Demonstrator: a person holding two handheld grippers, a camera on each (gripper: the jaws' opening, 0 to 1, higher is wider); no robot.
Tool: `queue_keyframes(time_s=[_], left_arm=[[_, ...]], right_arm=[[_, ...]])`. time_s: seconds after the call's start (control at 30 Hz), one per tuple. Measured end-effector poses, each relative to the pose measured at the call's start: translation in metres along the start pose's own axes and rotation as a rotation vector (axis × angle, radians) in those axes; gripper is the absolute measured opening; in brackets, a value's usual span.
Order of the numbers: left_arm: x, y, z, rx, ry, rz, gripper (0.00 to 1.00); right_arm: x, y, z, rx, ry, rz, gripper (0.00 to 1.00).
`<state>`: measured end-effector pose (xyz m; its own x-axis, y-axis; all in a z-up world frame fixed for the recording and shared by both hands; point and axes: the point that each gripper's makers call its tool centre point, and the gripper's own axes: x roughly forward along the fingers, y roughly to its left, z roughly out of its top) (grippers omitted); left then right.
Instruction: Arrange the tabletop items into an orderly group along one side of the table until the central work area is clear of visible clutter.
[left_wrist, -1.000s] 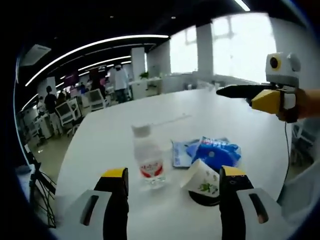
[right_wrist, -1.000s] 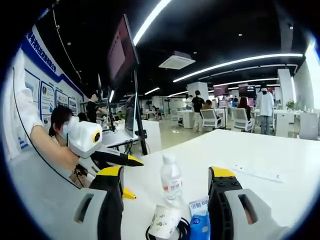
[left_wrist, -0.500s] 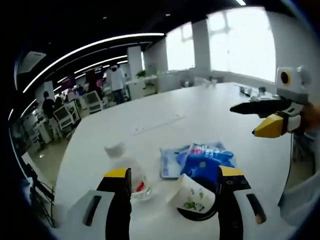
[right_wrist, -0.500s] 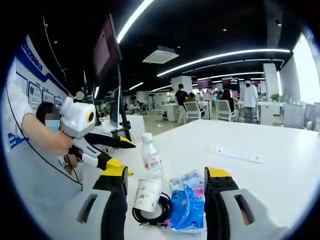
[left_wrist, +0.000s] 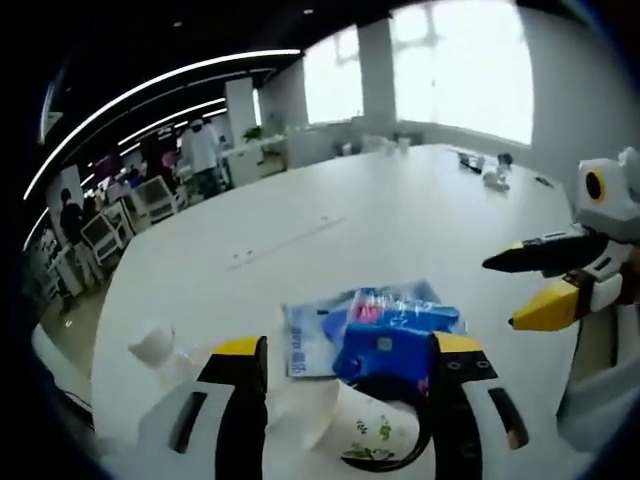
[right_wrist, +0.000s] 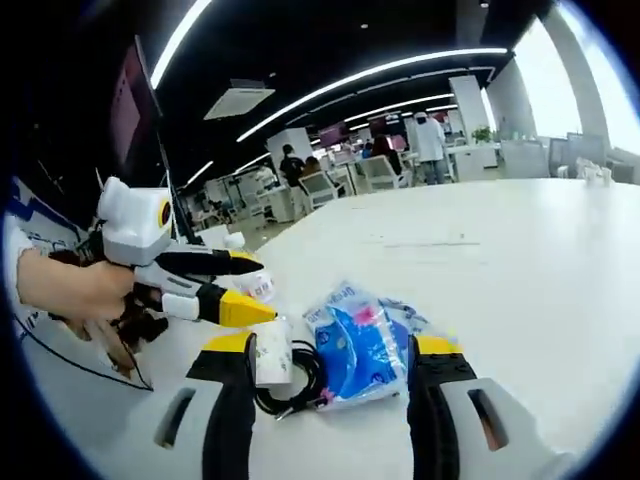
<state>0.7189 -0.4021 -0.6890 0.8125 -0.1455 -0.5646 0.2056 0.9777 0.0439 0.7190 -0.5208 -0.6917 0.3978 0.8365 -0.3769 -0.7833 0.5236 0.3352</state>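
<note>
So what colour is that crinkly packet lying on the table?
Mostly blue, with some white and pink print: the packet shows best in the right gripper view.

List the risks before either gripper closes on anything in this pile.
1. The paper cup lies tipped on the black cable, between the left gripper's open jaws. Closing may crush it or snag the cable.
2. The water bottle sits close beside the left gripper's jaw, apparently tilted; a nudge might roll it toward the table edge.
3. The right gripper, also open, faces the blue packet from the opposite side; the two grippers could collide.
</note>
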Motion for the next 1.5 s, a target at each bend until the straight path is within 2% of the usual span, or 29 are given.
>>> queue_keyframes(time_s=[0.17,0.23,0.37,0.5,0.53,0.6,0.63,0.77,0.97,1.07,1.23,1.33,1.4,1.5], left_arm=[[0.014,-0.006,-0.003,0.041,0.034,-0.024,0.6],[0.018,-0.009,-0.009,0.041,0.077,-0.035,0.6],[0.024,-0.013,-0.011,0.075,0.094,-0.062,0.6],[0.032,-0.009,-0.01,0.071,0.104,-0.067,0.59],[0.034,-0.008,-0.011,0.067,0.114,-0.067,0.59],[0.035,-0.007,-0.015,0.074,0.139,-0.063,0.58],[0.036,-0.007,-0.014,0.081,0.134,-0.064,0.58],[0.043,-0.006,-0.018,0.085,0.16,-0.071,0.58],[0.045,-0.007,-0.02,0.052,0.169,-0.085,0.59],[0.048,-0.005,-0.025,0.074,0.191,-0.092,0.58],[0.057,-0.003,-0.027,0.05,0.201,-0.101,0.55],[0.063,-0.003,-0.029,0.049,0.21,-0.111,0.51],[0.064,-0.005,-0.029,0.045,0.215,-0.114,0.48],[0.069,-0.008,-0.032,0.047,0.227,-0.134,0.4]], right_arm=[[-0.001,-0.009,-0.018,0.103,0.024,-0.044,0.56],[-0.001,-0.01,-0.025,0.118,0.033,-0.056,0.56],[-0.001,-0.014,-0.035,0.145,0.06,-0.065,0.55],[-0.001,-0.015,-0.038,0.174,0.083,-0.081,0.55],[0.002,-0.015,-0.042,0.179,0.098,-0.081,0.54],[0.004,-0.014,-0.057,0.135,0.19,-0.069,0.49],[0.006,-0.014,-0.058,0.123,0.193,-0.073,0.47],[0.015,-0.006,-0.059,0.173,0.202,-0.054,0.47],[0.025,-0.005,-0.073,0.2,0.237,-0.065,0.47],[0.029,-0.002,-0.078,0.216,0.254,-0.067,0.46],[0.035,-0.005,-0.076,0.255,0.24,-0.078,0.43],[0.038,-0.009,-0.078,0.266,0.252,-0.088,0.42],[0.039,-0.011,-0.076,0.269,0.253,-0.091,0.38],[0.039,-0.015,-0.075,0.283,0.251,-0.104,0.27]])
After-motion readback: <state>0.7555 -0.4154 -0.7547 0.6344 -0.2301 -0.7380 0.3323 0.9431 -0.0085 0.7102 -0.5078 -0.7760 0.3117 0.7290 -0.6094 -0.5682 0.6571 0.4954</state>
